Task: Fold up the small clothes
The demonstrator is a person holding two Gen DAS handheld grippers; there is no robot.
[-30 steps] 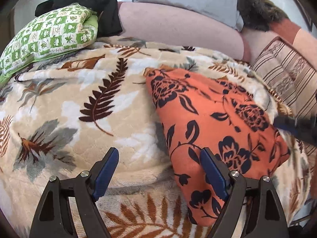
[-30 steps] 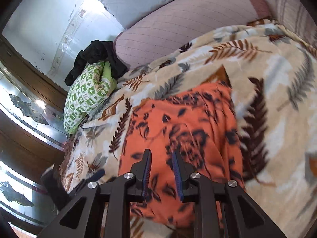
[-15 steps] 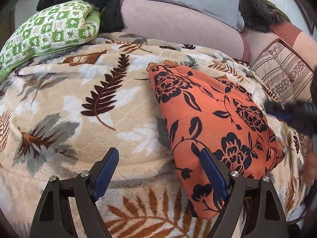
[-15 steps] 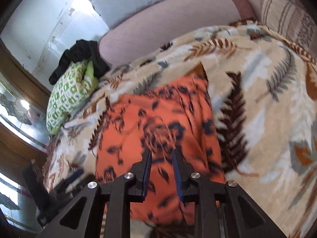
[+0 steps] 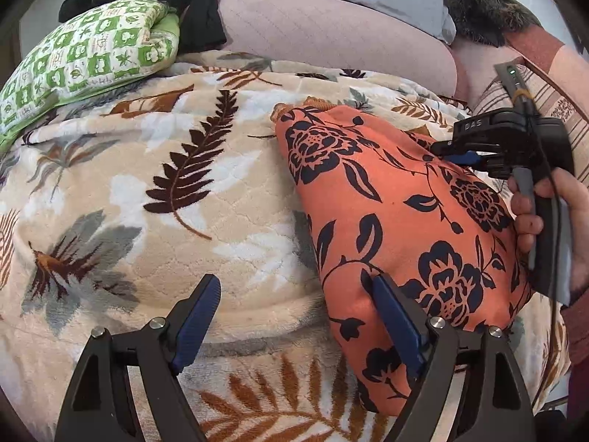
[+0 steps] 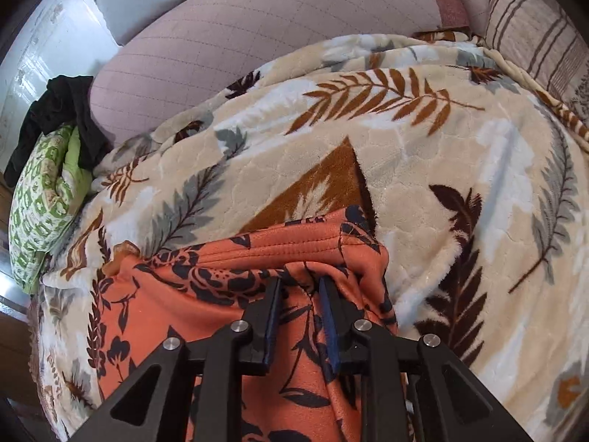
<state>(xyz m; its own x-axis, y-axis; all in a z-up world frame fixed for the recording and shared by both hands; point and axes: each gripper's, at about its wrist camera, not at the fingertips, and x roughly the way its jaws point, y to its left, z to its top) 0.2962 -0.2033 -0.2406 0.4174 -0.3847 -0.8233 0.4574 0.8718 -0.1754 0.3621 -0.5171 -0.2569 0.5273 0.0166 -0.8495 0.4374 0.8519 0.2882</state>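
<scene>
An orange cloth with dark flowers (image 5: 401,217) lies on a soft leaf blanket (image 5: 154,191) on the bed.

The left gripper (image 5: 294,316) hangs low over the blanket. Its two blue fingers (image 5: 197,315) are spread wide apart and hold nothing. One finger is over the bare blanket. The other finger is right at the near left edge of the orange cloth, but I cannot tell if it touches.

The right gripper (image 6: 300,316) is at the far end of the cloth, by its stitched hem (image 6: 279,245). Its fingers (image 6: 329,318) are close together, with a narrow gap between them. A bunched fold of the orange cloth sits in that gap, so they are pinching the cloth. In the left camera, a hand (image 5: 552,221) holds this gripper on the right side of the cloth.

A green checked pillow (image 5: 81,59) lies at the far left of the bed. A black cloth (image 5: 176,0) lies on top of it. A pink cushion (image 5: 331,33) is behind the blanket.
</scene>
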